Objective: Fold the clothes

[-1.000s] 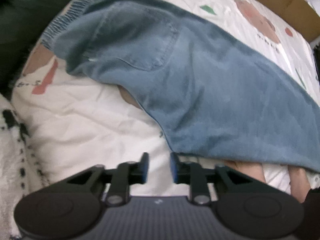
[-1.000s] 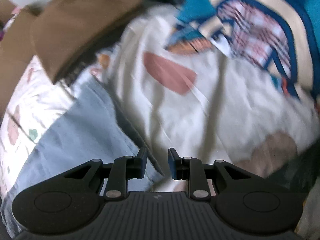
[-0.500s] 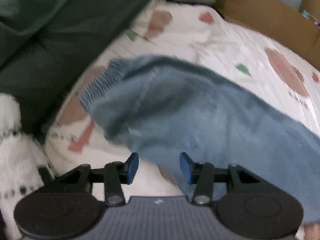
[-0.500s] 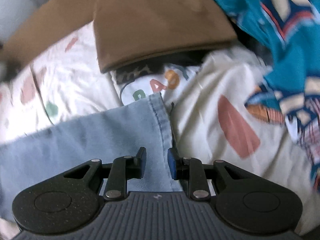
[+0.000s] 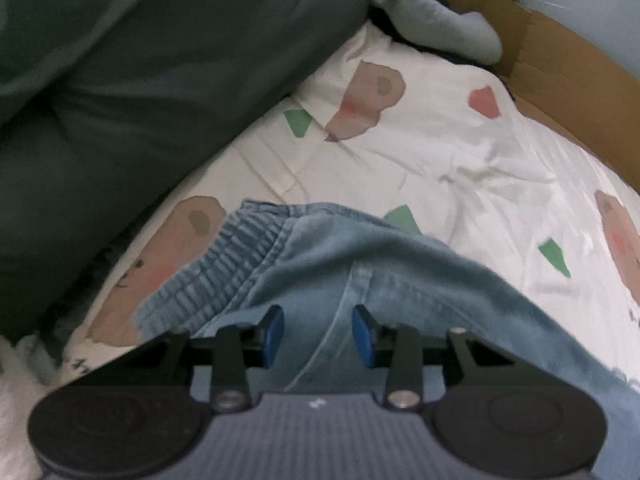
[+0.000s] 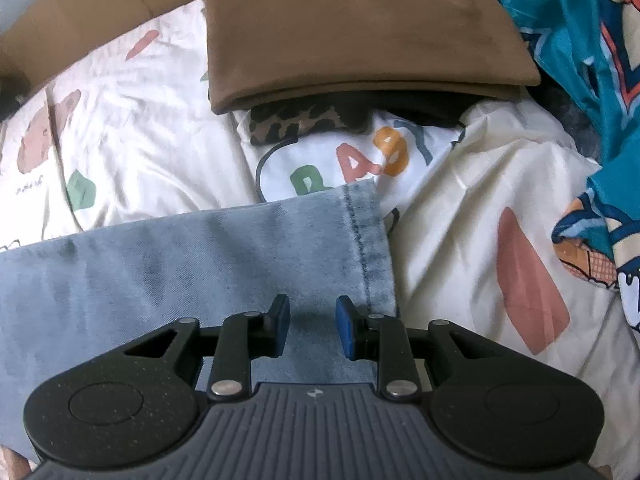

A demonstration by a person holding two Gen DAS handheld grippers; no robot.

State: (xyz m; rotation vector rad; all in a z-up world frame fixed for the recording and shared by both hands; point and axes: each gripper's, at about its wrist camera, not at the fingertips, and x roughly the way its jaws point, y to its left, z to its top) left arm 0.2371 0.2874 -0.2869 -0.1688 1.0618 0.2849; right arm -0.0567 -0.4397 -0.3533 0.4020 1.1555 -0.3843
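In the left wrist view we see the left gripper low in the frame, its blue pads spread apart with nothing pinched between them. It hovers over the waist end of a pair of light blue jeans; whether the pads touch the denim we cannot tell. The gathered elastic waistband sits in the lower left of the frame, and a seam runs down between the pads. The jeans lie on a white bedsheet printed with brown bears and green and pink shapes. A dark green duvet fills the upper left, a grey-blue garment is bunched at the top centre, and a cardboard box edges the upper right.

In the right wrist view the right gripper is likewise released, its pads parted above the leg end of the jeans. The stitched hem runs down just right of centre, and the leg stretches away to the left edge of the frame. Beyond the hem lies a white printed T-shirt with coloured letters, a leopard-print piece on it, and a folded brown garment on top. A teal patterned cloth fills the upper right.
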